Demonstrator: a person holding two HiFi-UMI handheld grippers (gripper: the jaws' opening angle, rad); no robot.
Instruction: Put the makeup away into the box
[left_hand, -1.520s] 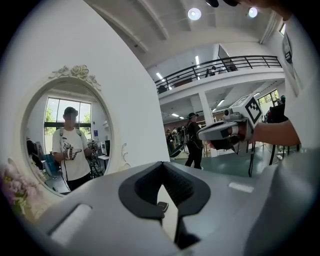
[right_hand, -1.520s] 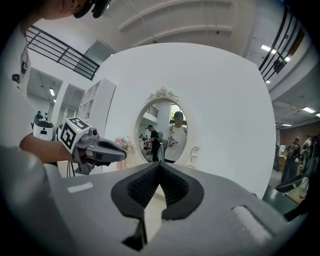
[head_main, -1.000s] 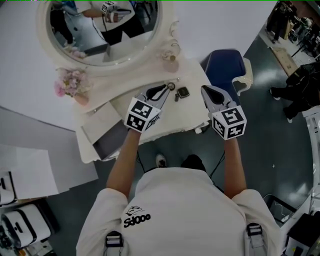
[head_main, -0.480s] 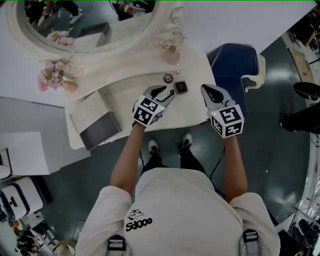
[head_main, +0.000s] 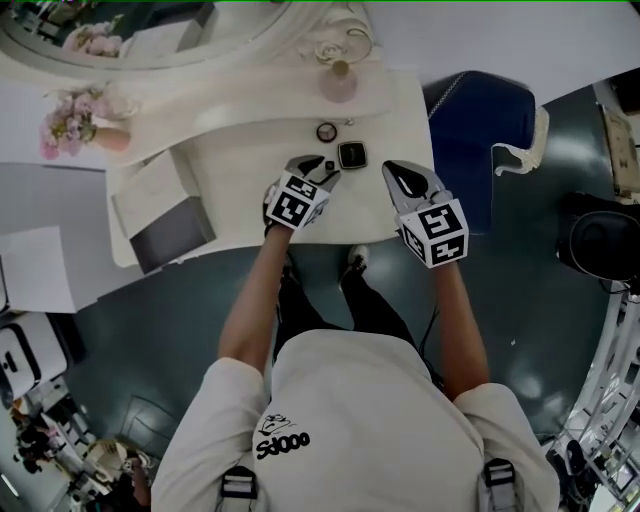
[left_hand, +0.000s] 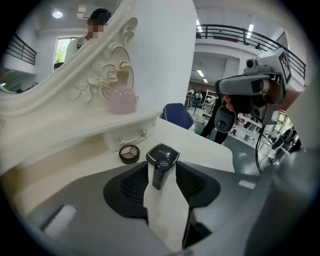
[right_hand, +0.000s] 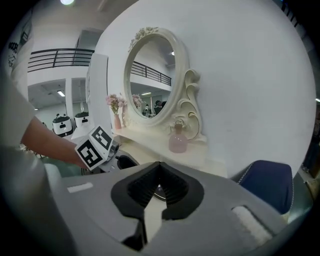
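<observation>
The grey box (head_main: 170, 235), contents unclear, sits at the tabletop's (head_main: 240, 170) left end, well apart from the round compact (head_main: 326, 131), square compact (head_main: 352, 154) and small black tube (left_hand: 159, 175), which stands untouched between the down-tilted left gripper's (head_main: 323, 168) just-opening jaws, while the right gripper (right_hand: 160, 165) hovers beside it, pinched together and empty, and the square compact's lid print is illegible.
</observation>
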